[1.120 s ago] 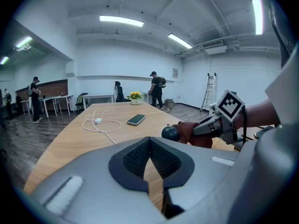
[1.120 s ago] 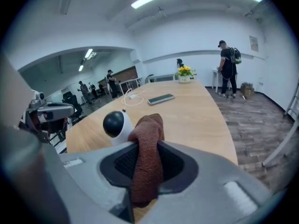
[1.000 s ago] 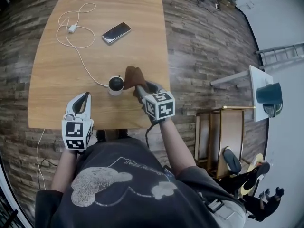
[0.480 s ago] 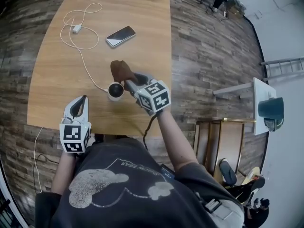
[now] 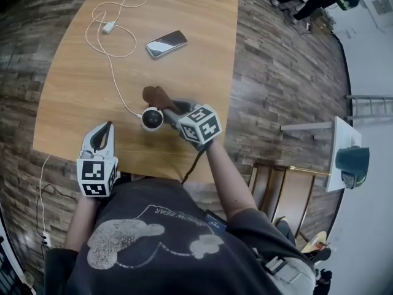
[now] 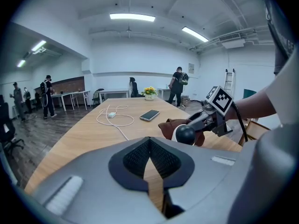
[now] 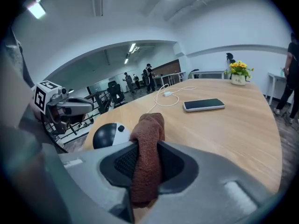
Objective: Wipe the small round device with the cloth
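Note:
The small round device [image 5: 151, 118], a black ball in a white base with a white cable, sits near the table's front edge. A brown cloth [image 5: 158, 96] is pinched in my right gripper [image 5: 168, 109] and hangs just behind and right of the device, close against it. From the right gripper view the cloth [image 7: 148, 146] fills the jaws, and the device [image 7: 106, 135] lies just left of it. My left gripper [image 5: 108, 128] rests shut and empty, left of the device. The left gripper view shows the device [image 6: 184, 133] ahead to the right.
A phone [image 5: 166, 43] and a coiled white cable with a plug [image 5: 108, 27] lie farther back on the wooden table [image 5: 73, 97]. A flower pot [image 7: 239, 78] stands at the far end. People stand around the room beyond the table.
My right gripper has carried the cloth leftward, from the device's right side to just behind its top. The left gripper has stayed put.

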`<act>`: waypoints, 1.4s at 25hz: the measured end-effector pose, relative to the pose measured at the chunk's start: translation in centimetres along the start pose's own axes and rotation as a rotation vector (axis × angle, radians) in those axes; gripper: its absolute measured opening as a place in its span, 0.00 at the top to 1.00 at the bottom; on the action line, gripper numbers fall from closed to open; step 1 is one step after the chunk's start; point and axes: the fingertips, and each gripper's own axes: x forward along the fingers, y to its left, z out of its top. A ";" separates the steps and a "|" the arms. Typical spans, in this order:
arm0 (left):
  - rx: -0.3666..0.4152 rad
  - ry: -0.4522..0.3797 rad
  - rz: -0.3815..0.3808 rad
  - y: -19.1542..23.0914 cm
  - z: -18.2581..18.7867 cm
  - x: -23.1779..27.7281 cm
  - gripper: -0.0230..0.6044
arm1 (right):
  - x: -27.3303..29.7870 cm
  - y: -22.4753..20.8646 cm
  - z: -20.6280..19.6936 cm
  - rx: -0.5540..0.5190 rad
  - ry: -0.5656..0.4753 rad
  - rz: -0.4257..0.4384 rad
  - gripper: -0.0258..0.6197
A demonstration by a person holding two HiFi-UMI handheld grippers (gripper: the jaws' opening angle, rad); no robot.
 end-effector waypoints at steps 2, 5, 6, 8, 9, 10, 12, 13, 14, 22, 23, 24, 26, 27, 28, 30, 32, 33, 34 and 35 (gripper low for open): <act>-0.006 0.007 0.009 0.0 -0.1 0.2 0.93 | 0.5 -0.1 -0.6 -0.022 0.040 0.014 0.84; -0.013 0.015 0.022 -0.3 -0.3 0.2 0.93 | 0.8 -0.1 -1.4 -0.053 0.087 0.023 0.84; -0.015 0.018 0.025 -0.3 -0.4 0.1 0.93 | 0.8 -0.1 -1.7 -0.054 0.096 0.021 0.84; -0.019 0.025 0.032 -0.2 -0.8 0.2 0.93 | 0.8 -0.4 -2.0 -0.043 0.097 0.006 0.84; -0.019 0.028 0.036 -0.2 -0.9 0.2 0.93 | 0.7 -0.7 -2.1 -0.030 0.089 -0.010 0.84; -0.019 0.030 0.039 -0.2 -0.9 0.2 0.93 | 0.6 -1.1 -2.1 -0.014 0.076 -0.029 0.84; -0.015 0.034 0.044 0.0 -0.7 0.6 0.93 | 0.0 -1.8 -2.0 0.025 0.036 -0.069 0.84; -0.012 0.035 0.046 0.1 -0.5 0.7 0.93 | -0.4 -2.1 -1.8 0.048 0.008 -0.087 0.84; -0.012 0.034 0.046 0.3 -0.4 0.9 0.93 | -1.1 -2.2 -1.5 0.070 -0.023 -0.102 0.84; -0.003 -0.016 -0.016 2.0 0.8 1.6 0.93 | -7.0 -0.3 3.6 0.088 -0.217 -0.232 0.84; 0.002 -0.018 -0.035 2.1 0.7 1.6 0.93 | -7.6 0.3 4.1 0.090 -0.234 -0.252 0.84; 0.011 -0.021 -0.058 2.1 0.7 1.7 0.93 | -8.3 0.8 4.6 0.092 -0.251 -0.273 0.84; 0.036 -0.027 -0.104 2.0 1.1 2.1 0.93 | -9.5 1.8 5.5 0.098 -0.284 -0.318 0.84; 0.046 -0.030 -0.126 2.0 1.3 2.2 0.93 | -9.8 2.3 5.9 0.106 -0.299 -0.339 0.84; 0.055 -0.032 -0.149 2.1 1.4 2.2 0.93 | -9.9 3.0 6.3 0.119 -0.316 -0.356 0.84; 0.076 -0.035 -0.189 2.5 1.3 2.0 0.93 | -9.3 5.0 6.6 0.157 -0.350 -0.371 0.84; 0.089 -0.040 -0.220 3.1 1.2 1.7 0.93 | -8.3 7.3 6.5 0.195 -0.371 -0.367 0.84; 0.089 -0.041 -0.234 3.4 1.1 1.5 0.93 | -7.6 8.4 6.4 0.212 -0.372 -0.365 0.84; 0.086 -0.039 -0.247 3.8 0.9 1.3 0.93 | -6.8 9.4 6.3 0.228 -0.370 -0.366 0.84; 0.085 -0.034 -0.260 4.3 0.6 1.1 0.93 | -5.8 10.3 6.1 0.244 -0.364 -0.371 0.84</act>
